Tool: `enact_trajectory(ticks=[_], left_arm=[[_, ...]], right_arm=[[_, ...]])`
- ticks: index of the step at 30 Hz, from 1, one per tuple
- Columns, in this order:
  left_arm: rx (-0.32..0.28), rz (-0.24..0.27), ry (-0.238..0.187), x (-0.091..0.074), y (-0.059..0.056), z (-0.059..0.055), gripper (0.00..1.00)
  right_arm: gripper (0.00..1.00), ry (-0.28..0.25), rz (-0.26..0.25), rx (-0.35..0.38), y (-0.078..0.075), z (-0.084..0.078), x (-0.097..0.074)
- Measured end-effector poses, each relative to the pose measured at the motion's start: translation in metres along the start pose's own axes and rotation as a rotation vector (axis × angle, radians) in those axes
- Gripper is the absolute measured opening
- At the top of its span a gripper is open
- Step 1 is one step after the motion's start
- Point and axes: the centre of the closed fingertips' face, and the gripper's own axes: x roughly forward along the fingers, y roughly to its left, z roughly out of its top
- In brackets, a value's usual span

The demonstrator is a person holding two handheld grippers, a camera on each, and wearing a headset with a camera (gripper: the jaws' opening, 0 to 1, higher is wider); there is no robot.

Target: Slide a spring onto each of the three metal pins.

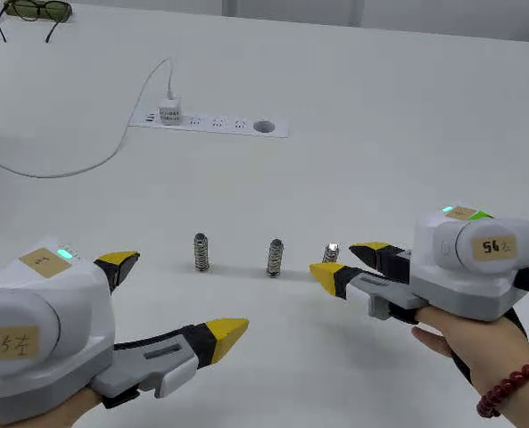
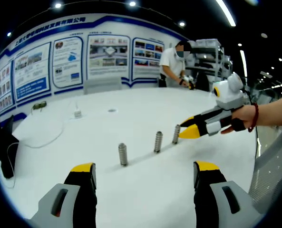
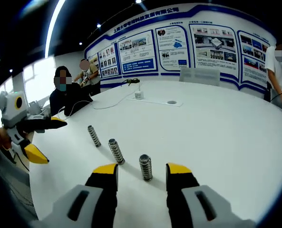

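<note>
Three short metal pins stand in a row on the white table, each with a coiled spring around it: left pin (image 1: 202, 252), middle pin (image 1: 276, 258), right pin (image 1: 331, 253). My right gripper (image 1: 343, 260) is open, its yellow fingertips on either side of the right pin (image 3: 146, 167) with a gap on both sides. The middle pin (image 3: 116, 151) and left pin (image 3: 93, 136) run off to its left. My left gripper (image 1: 175, 297) is wide open near the table's front edge, holding nothing. From the left gripper (image 2: 144, 168) the pins (image 2: 123, 154) (image 2: 158, 141) (image 2: 176, 134) stand ahead.
A white power strip (image 1: 210, 122) with a plugged-in charger and a trailing white cable (image 1: 121, 143) lies farther back on the table (image 1: 380, 134). Dark glasses (image 1: 37, 11) rest at the far left corner. People stand beyond the table (image 2: 171, 64) (image 3: 67, 92).
</note>
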Motion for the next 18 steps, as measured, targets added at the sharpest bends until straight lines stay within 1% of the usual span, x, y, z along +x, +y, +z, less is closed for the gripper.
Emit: enact_trajectory(ticks=[4,10,18], left_arm=[[0.013,0.004,0.012,-0.002,0.003,0.0,0.86],[0.016,0.008,0.016,-0.005,0.005,0.0,0.86],[0.03,0.007,0.027,-0.01,0.003,0.002,0.86]], right_arm=[[0.47,0.004,0.018,0.003,0.007,0.0,-0.008],[0.52,0.004,0.034,-0.007,0.015,0.004,-0.018],[0.58,0.004,0.04,0.003,0.026,0.005,-0.03]])
